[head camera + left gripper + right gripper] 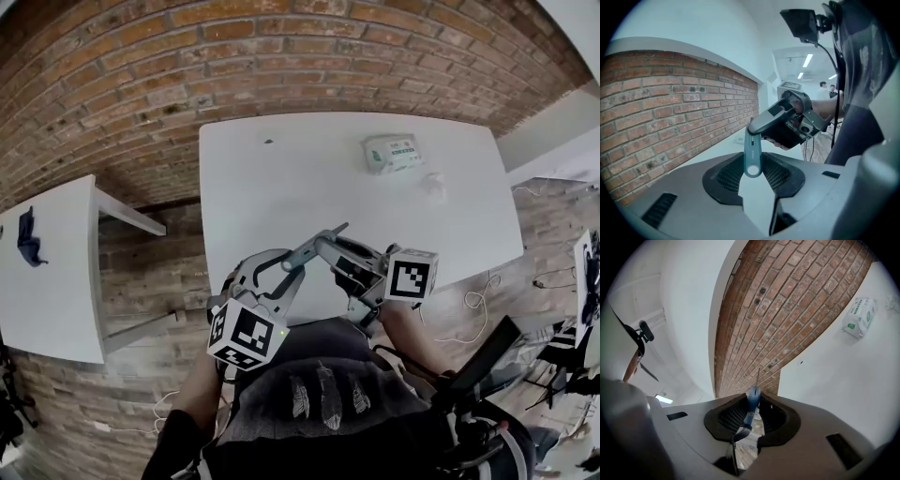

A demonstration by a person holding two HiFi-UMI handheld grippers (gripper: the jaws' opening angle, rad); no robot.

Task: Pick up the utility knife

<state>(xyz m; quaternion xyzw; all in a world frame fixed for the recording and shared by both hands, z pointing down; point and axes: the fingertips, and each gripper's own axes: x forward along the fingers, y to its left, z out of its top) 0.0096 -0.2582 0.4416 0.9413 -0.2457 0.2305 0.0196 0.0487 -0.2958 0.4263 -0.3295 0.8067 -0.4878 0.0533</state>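
while left tool and right tool clamp it, utility knife looks slim, smooth.

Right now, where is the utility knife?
Centre of the head view: the utility knife hangs over the near edge of the table, gripped in the jaws of the left gripper and right gripper.

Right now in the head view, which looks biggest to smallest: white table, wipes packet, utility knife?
1. white table
2. wipes packet and utility knife: too close to rank. The knife looks longer but thinner, sits nearer the camera and is partly covered.
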